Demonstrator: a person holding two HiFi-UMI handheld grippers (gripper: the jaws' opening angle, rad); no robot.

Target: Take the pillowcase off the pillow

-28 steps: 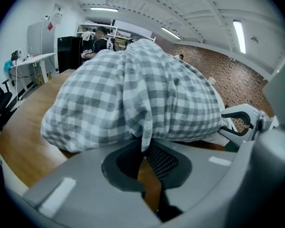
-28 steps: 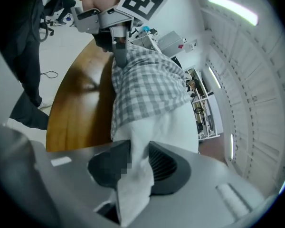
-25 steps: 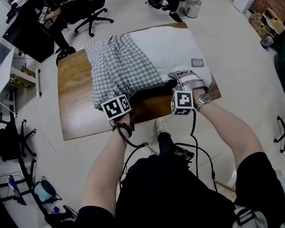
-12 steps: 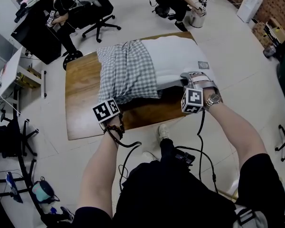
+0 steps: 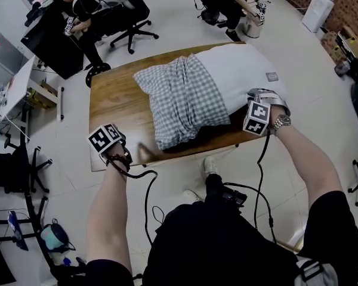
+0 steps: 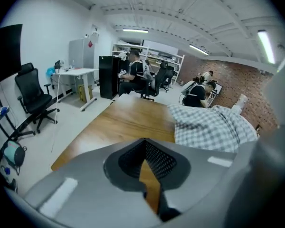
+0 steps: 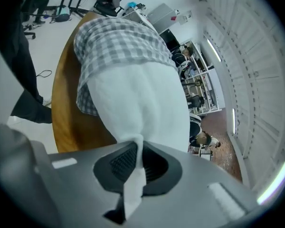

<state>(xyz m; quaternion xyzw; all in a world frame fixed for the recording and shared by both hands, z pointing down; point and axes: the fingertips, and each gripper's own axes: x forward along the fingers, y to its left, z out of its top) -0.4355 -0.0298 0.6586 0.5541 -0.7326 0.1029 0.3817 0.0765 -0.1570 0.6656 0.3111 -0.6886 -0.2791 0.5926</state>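
A white pillow lies on the wooden table, its left half inside a grey-and-white checked pillowcase. My right gripper is shut on the pillow's near right corner; in the right gripper view a pinch of white pillow fabric runs down between the jaws of that gripper, and the pillowcase lies beyond. My left gripper hovers over the table's near left corner, apart from the pillowcase. In the left gripper view it is shut with only bare table showing past it, the pillowcase off to the right.
Cables hang from both grippers down in front of me. Beyond the table people sit at desks on office chairs. A white shoe shows below the table's near edge. A black chair stands to the left.
My left gripper has swung left, away from the pillowcase's near edge, and now has nothing in it. The right gripper stays clamped on the pillow corner and has shifted a little right.
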